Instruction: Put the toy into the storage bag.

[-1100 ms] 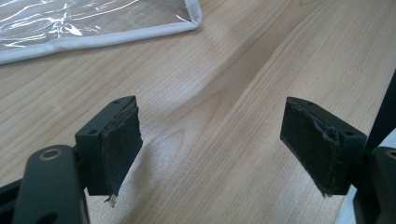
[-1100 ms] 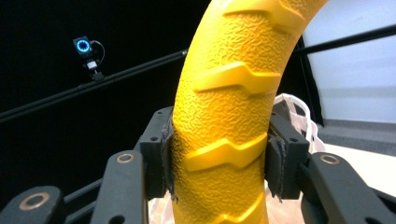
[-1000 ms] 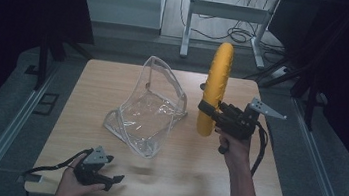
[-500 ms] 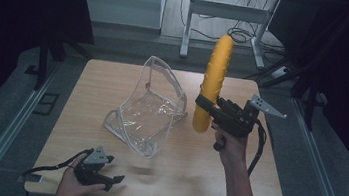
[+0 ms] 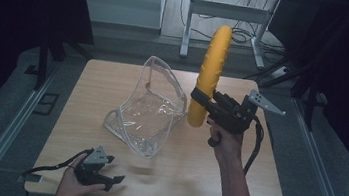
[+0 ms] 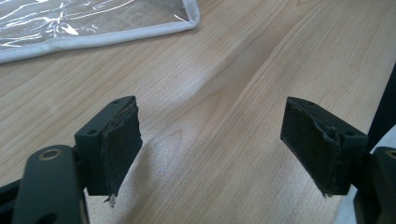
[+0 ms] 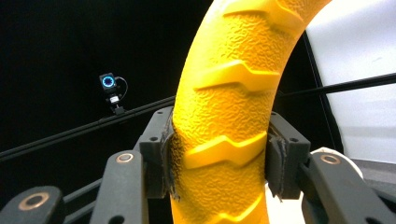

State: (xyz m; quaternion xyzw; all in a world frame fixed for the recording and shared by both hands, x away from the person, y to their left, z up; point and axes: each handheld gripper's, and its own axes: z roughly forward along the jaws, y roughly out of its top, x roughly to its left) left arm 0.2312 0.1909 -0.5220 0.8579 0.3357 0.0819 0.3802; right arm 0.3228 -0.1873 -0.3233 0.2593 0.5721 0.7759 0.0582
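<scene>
A yellow ridged ring [image 5: 210, 72] stands on edge in the air over the right half of the table, seen edge-on from the high view. My right gripper [image 5: 201, 100] is shut on its lower part. In the right gripper view both pads press the ring's [image 7: 229, 121] textured tread from either side. A clear plastic pouch [image 5: 148, 110] with white piping sits crumpled and upright at the table's middle. My left gripper [image 5: 111, 180] rests low at the front left of the table, open. Between its fingers [image 6: 119, 140] there is only bare wood, with a corner of the pouch [image 6: 93, 23] farther off.
The wooden table [image 5: 232, 185] is ringed by dark floor and metal rails. A desk frame [image 5: 233, 14] with cables stands behind the far edge. A cable trails from the left gripper over the front left edge.
The right gripper has lifted the yellow ring higher and carried it slightly left, toward the pouch. The left gripper has stayed put.
</scene>
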